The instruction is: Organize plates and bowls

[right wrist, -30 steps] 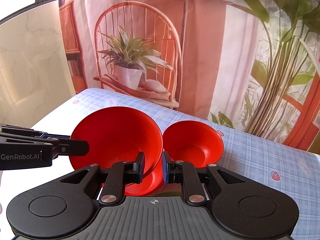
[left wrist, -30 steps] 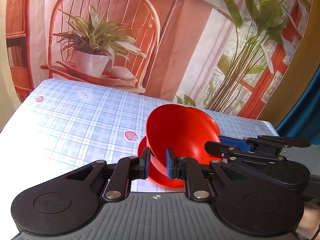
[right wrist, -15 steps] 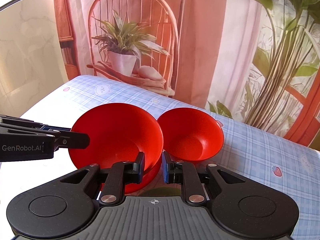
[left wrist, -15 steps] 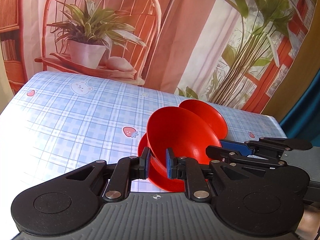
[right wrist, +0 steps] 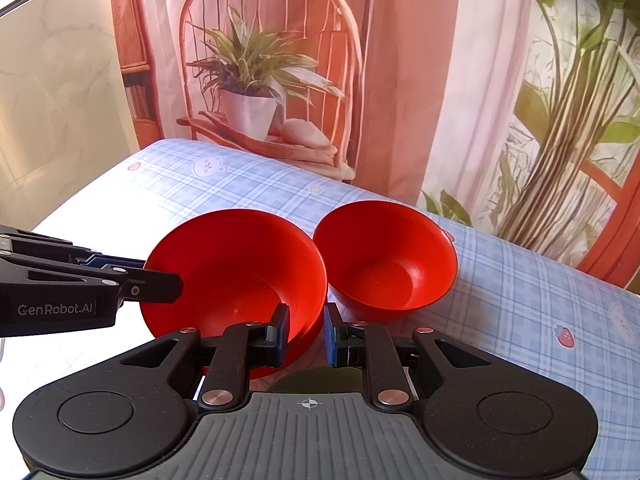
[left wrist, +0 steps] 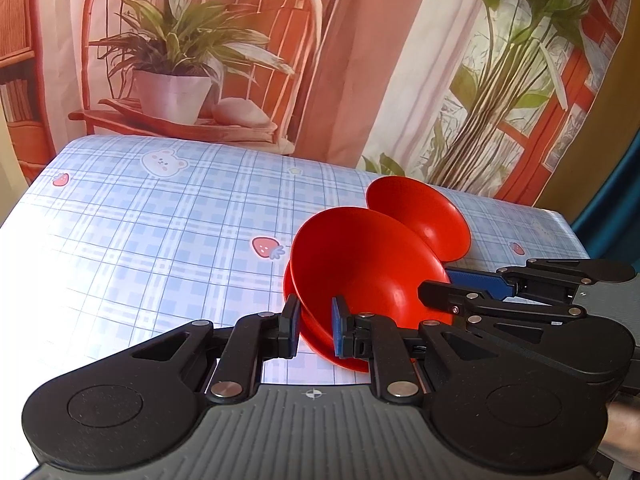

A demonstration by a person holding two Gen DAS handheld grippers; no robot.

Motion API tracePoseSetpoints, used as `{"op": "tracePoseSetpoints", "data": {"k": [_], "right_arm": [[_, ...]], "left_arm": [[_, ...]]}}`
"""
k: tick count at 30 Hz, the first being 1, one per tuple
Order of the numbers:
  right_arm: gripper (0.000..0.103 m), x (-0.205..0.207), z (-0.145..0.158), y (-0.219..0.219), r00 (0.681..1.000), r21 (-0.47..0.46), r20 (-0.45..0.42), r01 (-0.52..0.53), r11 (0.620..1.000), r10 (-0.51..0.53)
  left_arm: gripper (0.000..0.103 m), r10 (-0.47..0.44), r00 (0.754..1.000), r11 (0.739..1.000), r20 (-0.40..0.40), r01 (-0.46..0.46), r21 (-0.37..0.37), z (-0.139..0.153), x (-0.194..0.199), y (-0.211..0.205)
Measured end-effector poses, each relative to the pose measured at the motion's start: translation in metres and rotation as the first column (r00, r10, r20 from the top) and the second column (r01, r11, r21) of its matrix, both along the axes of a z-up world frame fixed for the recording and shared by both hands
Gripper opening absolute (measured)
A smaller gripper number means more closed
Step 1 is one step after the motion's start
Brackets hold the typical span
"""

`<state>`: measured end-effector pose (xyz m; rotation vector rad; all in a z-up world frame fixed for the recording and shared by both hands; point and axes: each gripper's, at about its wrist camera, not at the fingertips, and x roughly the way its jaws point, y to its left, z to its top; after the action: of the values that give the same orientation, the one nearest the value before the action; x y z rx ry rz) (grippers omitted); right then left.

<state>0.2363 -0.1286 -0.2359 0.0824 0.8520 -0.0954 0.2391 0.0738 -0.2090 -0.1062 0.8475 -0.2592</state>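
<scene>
In the left wrist view, our left gripper (left wrist: 315, 326) is clamped on the rim of the near bowl (left wrist: 368, 264), which seems to sit nested in another red piece (left wrist: 316, 336) below it. The bowl looks like light, stiff, glossy plastic, likely slippery, so the thin rim is the place to pinch. A second bowl (left wrist: 424, 216) sits just behind on the counter (left wrist: 160, 232).

In the right wrist view, our right gripper (right wrist: 306, 330) is clamped on the same bowl's (right wrist: 240, 264) opposite rim. Only here do we see both bowls' insides, empty, and the second bowl (right wrist: 384, 256) just beside, perhaps touching.
</scene>
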Motion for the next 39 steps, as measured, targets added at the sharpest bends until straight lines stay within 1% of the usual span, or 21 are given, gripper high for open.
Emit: {"op": "tracePoseSetpoints", "data": {"k": [6,13,18,22,25,29,34,37,39], "right_arm": [[0.017,0.000,-0.002,0.002,1.000,-0.007,-0.009,-0.022,1.000,0.022],[0.017,-0.003,-0.001,0.000,1.000,-0.005,0.000,-0.030,1.000,0.030],[0.018,-0.008,0.008,-0.010,0.999,-0.008,0.031,-0.035,0.999,0.036],[0.018,-0.008,0.011,-0.030,0.999,-0.004,0.046,0.006,1.000,-0.005],[0.018,-0.009,0.009,-0.049,0.997,0.002,0.053,0.048,0.999,-0.048],[0.018,-0.009,0.003,-0.074,0.991,0.039,0.063,0.117,0.992,-0.119],[0.019,-0.007,-0.007,-0.098,0.980,0.101,0.065,0.181,0.978,-0.188],[0.019,-0.005,-0.014,-0.104,0.977,0.123,0.058,0.196,0.973,-0.205],[0.019,-0.004,-0.018,-0.106,0.977,0.137,0.056,0.199,0.970,-0.208]], "left_arm": [[0.017,0.004,1.000,1.000,-0.017,-0.003,0.010,-0.004,0.002,0.001],[0.018,0.009,1.000,1.000,-0.030,-0.009,0.024,-0.004,0.005,0.001],[0.018,0.021,1.000,0.999,-0.009,-0.021,0.025,0.004,0.010,0.002],[0.018,0.025,1.000,0.999,0.008,-0.025,0.019,0.012,0.020,-0.004],[0.018,0.012,1.000,1.000,0.016,-0.012,0.011,0.017,0.030,-0.015],[0.018,-0.018,1.000,1.000,0.023,0.018,0.025,0.017,0.046,-0.035],[0.018,-0.023,1.000,1.000,-0.008,0.023,0.000,0.009,0.071,-0.053],[0.018,-0.029,0.999,0.999,-0.035,0.029,-0.014,0.003,0.086,-0.065],[0.018,-0.034,0.999,0.999,-0.041,0.034,-0.007,0.000,0.092,-0.072]]}}
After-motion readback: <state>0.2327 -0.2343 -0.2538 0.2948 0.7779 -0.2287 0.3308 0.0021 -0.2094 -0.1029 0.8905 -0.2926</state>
